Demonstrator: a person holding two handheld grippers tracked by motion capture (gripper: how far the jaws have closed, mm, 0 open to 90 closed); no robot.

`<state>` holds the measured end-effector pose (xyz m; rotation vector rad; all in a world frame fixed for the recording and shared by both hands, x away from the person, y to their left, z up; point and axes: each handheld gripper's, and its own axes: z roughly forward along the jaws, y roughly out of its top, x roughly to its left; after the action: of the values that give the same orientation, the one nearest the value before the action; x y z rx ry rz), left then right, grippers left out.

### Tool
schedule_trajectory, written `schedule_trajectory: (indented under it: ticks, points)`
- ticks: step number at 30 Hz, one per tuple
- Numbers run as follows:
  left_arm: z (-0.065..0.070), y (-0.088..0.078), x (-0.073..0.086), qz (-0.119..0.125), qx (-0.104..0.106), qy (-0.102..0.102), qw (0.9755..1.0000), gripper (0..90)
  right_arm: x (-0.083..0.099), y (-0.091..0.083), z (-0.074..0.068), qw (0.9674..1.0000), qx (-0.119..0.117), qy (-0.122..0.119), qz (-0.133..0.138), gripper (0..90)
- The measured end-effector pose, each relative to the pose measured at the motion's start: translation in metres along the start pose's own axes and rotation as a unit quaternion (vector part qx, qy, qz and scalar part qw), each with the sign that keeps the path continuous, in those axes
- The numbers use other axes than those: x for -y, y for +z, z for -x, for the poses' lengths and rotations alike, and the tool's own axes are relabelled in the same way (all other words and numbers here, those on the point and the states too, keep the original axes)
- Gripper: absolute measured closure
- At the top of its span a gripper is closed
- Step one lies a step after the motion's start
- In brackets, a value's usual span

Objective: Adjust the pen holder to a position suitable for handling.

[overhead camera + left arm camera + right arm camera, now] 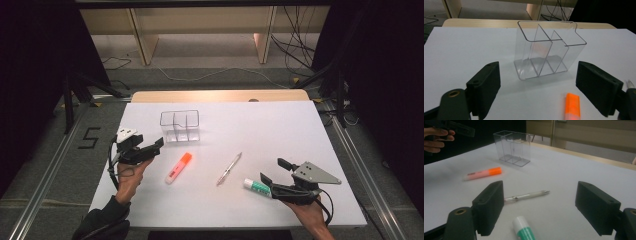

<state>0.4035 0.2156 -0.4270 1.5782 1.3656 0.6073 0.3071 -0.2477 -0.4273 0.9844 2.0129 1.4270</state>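
my left tool (156, 145) wide open and empty near the surface's left edge, could topple the clear organizer (546, 52) if i swing past the highlighter (573, 105)

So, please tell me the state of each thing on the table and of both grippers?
Clear organizer: upright, compartments empty.
Orange highlighter: lying flat, cap on, untouched.
Pen: lying flat, untouched.
Glue stick: lying flat, cap on, just in front of the right gripper, not gripped.
Left gripper: fingers open, nothing between them.
Right gripper: fingers open, nothing gripped.
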Motion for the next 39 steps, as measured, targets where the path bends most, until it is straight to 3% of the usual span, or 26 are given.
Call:
schedule_trajectory:
  ticks: [6, 15, 27, 39]
  points:
    - [-0.009, 0.009, -0.002, -0.001, -0.014, -0.007, 0.9999, 23.5, 0.000, 0.000, 0.000, 1.0000, 0.000, -0.001, 0.000, 24.0]
    - [-0.021, 0.031, -0.003, -0.005, -0.036, -0.016, 0.9992, 35.7, 0.000, 0.001, 0.000, 1.0000, -0.001, -0.005, 0.000, 24.3]
    - [-0.029, 0.054, -0.003, -0.014, -0.043, -0.004, 0.9990, 50.4, 0.000, 0.001, 0.000, 1.0000, -0.002, -0.002, 0.000, 24.3]
    - [-0.039, 0.079, -0.005, -0.024, -0.047, -0.009, 0.9986, 79.4, 0.000, 0.001, 0.000, 1.0000, -0.004, -0.003, 0.002, 24.3]
